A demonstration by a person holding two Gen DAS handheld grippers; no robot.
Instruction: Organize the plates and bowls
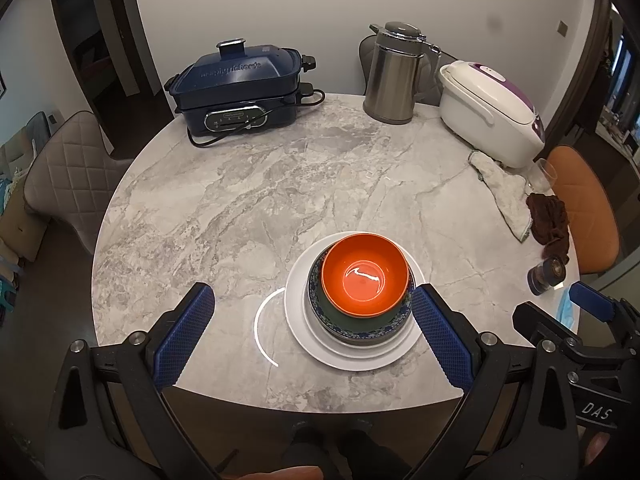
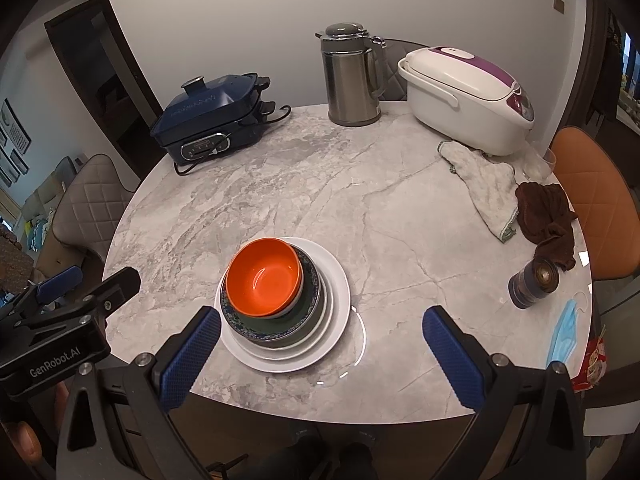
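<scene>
An orange bowl [image 1: 366,276] sits nested in a dark blue-rimmed bowl [image 1: 320,304], which stands on stacked white plates [image 1: 296,320] near the table's front edge. The same stack shows in the right wrist view: orange bowl [image 2: 264,276], dark bowl [image 2: 308,304], white plates [image 2: 340,300]. My left gripper [image 1: 312,304] is open and empty, held above and in front of the stack, with the stack showing toward its right finger. My right gripper [image 2: 320,328] is open and empty, with the stack toward its left finger. Each gripper also shows at the edge of the other's view.
On the round marble table [image 1: 240,200] stand a navy electric cooker [image 1: 240,88], a steel jug [image 1: 394,74] and a white rice cooker [image 1: 492,108] at the back. Cloths [image 2: 492,188], a small jar [image 2: 534,284] and a blue mask [image 2: 566,332] lie at the right. Chairs surround the table.
</scene>
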